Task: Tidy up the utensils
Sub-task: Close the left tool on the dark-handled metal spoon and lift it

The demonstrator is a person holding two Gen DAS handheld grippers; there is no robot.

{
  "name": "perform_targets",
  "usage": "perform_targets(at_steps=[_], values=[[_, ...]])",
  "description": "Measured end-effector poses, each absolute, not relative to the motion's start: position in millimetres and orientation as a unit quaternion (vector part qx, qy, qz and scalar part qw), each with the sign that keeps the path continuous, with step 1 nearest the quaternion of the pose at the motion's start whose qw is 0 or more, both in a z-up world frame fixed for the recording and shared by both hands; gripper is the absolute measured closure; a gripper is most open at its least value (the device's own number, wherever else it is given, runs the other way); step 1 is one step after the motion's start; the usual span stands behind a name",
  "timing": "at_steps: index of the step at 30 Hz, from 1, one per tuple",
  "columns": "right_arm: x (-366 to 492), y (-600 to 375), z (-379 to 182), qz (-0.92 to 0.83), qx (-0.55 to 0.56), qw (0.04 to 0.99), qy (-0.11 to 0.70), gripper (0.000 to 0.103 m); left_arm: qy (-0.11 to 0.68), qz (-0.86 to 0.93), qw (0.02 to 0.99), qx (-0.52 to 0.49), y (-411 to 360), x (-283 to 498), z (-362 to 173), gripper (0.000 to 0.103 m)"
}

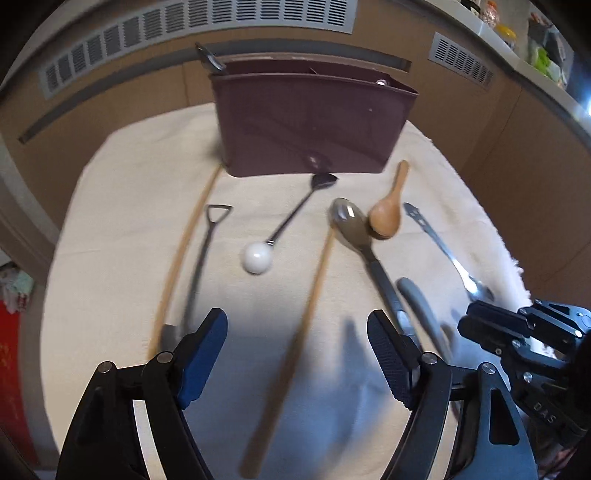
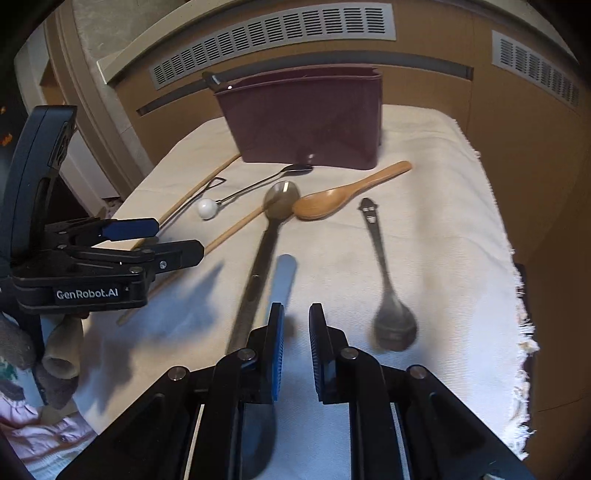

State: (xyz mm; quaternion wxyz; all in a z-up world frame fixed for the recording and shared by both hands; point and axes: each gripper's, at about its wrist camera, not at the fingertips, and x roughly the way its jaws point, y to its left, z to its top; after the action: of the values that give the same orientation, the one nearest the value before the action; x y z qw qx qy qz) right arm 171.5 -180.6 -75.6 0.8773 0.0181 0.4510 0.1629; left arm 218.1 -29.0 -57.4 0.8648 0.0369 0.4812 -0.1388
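A maroon utensil holder (image 1: 310, 122) (image 2: 306, 122) stands at the back of a cream cloth (image 1: 110, 229) (image 2: 436, 229). Loose utensils lie before it: two wooden chopsticks (image 1: 184, 254) (image 1: 295, 350), a dark shovel-handled spoon (image 1: 203, 251), a spoon with a white ball end (image 1: 256, 256) (image 2: 206, 208), a large grey ladle-like spoon (image 1: 351, 225) (image 2: 280, 201), a wooden spoon (image 1: 388, 218) (image 2: 332, 201), a metal spoon (image 1: 450, 258) (image 2: 391, 317) and a grey handle (image 1: 421, 306) (image 2: 282, 284). My left gripper (image 1: 297, 332) is open and empty above one chopstick. My right gripper (image 2: 296, 314) is nearly closed, empty, above the grey handle.
A utensil handle (image 1: 208, 59) sticks out of the holder's left end. Brown cabinet panels with vents (image 1: 221, 22) stand behind. The cloth's frayed edge (image 2: 524, 332) falls off at the right. The left gripper's body (image 2: 74, 266) shows at the left of the right wrist view.
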Motion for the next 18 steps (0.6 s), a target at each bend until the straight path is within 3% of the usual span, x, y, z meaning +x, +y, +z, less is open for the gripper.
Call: perform_targets(at_steps=[7,18], values=[[192.0,-156.7,-90.7,0.146,0.0,0.864,0.481,0.089,0.484,-0.116,0.867,0.011,-4.4,215.4,-57.9,0.024],[185.5,-216.9,-68.1,0.077,0.031,0.901,0.426,0.092,0.478,-0.162,0.863,0.001,-43.0,228.6,-42.8,0.024]])
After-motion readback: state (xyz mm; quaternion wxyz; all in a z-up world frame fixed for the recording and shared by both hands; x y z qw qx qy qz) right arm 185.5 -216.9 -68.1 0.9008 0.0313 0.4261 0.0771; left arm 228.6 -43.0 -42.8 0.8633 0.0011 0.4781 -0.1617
